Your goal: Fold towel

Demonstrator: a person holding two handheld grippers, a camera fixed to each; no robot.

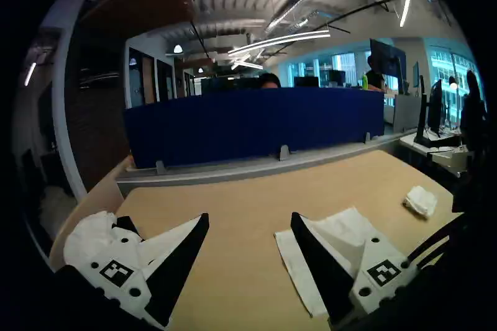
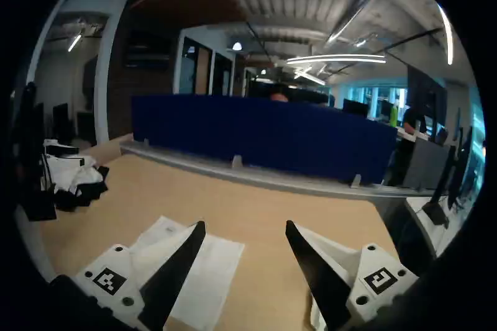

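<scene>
Left gripper (image 1: pixel 248 216): fingers spread wide, nothing held, on the near side of the blue partition (image 1: pixel 248 126).
Towel (image 1: pixel 298 269): flat on the table (image 1: pixel 248 188), nearer than the partition.
Right gripper (image 2: pixel 243 224): spread wide, empty, facing the partition.

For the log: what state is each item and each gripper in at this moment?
Left gripper: open, empty.
Right gripper: open, empty.
White rectangular cloth towel: lying flat on the light wooden table, ungripped.
Small white cloth: crumpled, on the table.
</scene>
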